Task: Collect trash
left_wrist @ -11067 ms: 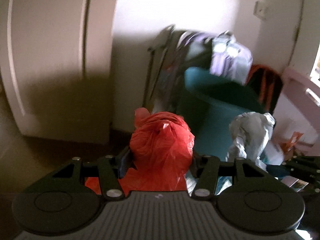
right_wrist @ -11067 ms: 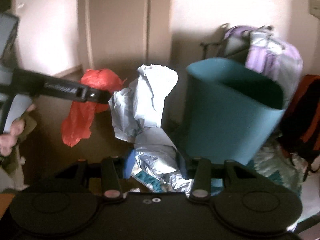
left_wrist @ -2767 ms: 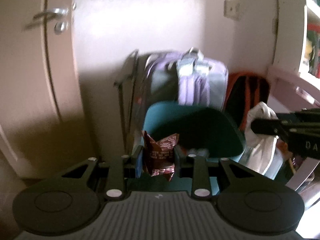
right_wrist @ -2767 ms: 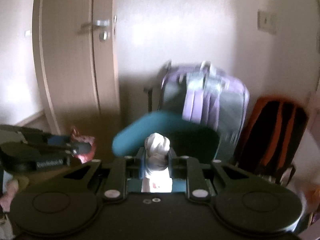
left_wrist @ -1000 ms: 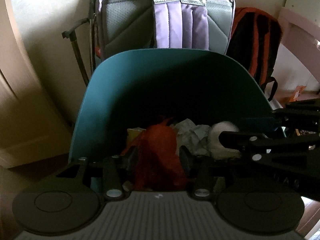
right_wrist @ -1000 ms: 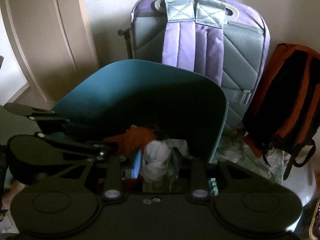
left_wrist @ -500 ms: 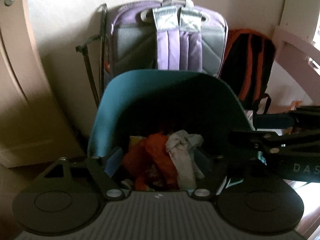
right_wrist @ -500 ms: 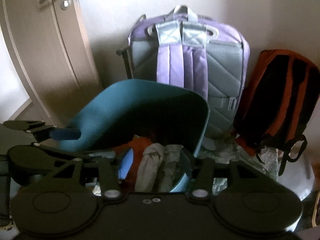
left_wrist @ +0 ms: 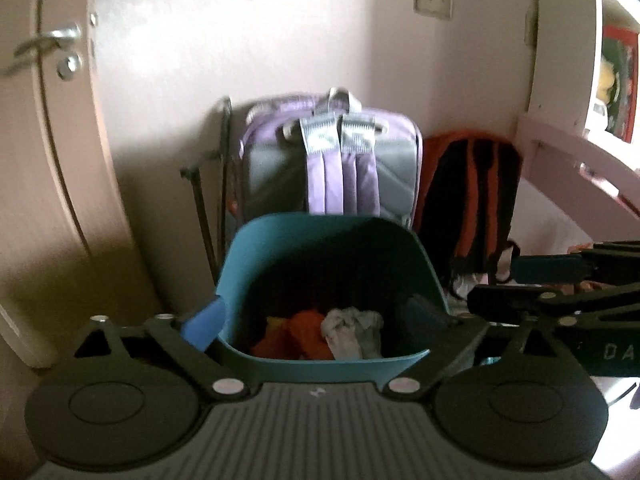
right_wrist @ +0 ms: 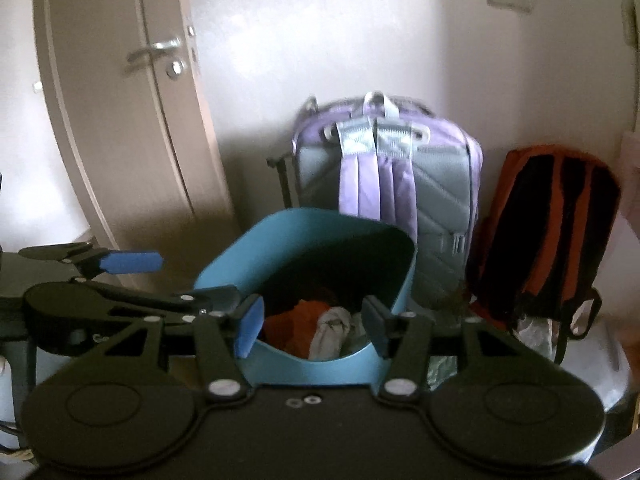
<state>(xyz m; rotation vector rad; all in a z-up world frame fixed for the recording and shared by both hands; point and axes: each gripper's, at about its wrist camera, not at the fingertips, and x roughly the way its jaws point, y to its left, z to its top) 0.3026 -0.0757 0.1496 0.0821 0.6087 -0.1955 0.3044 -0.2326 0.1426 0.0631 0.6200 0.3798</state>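
Note:
A teal trash bin (left_wrist: 248, 252) stands on the floor by the wall; it also shows in the right wrist view (right_wrist: 240, 256). Inside lie a red plastic bag (left_wrist: 308, 326) and crumpled pale paper (left_wrist: 352, 330), also seen in the right wrist view as the red bag (right_wrist: 300, 320) and the paper (right_wrist: 332, 328). My left gripper (left_wrist: 316, 320) is open and empty, back above the bin's near rim. My right gripper (right_wrist: 310, 324) is open and empty, also above the near rim. Each gripper shows in the other's view: the right gripper (left_wrist: 520, 284) and the left gripper (right_wrist: 160, 280).
A purple and grey backpack (left_wrist: 340, 168) leans on the wall behind the bin, an orange and black backpack (left_wrist: 468, 196) to its right. A closed door (right_wrist: 112, 92) is at the left. A folded black stand (left_wrist: 216, 184) leans beside the purple backpack. A pink shelf (left_wrist: 568, 152) is at the right.
Both grippers opened over the bin and dropped the brown wrapper and white wad into it. They have since pulled back and up, so the bin looks smaller.

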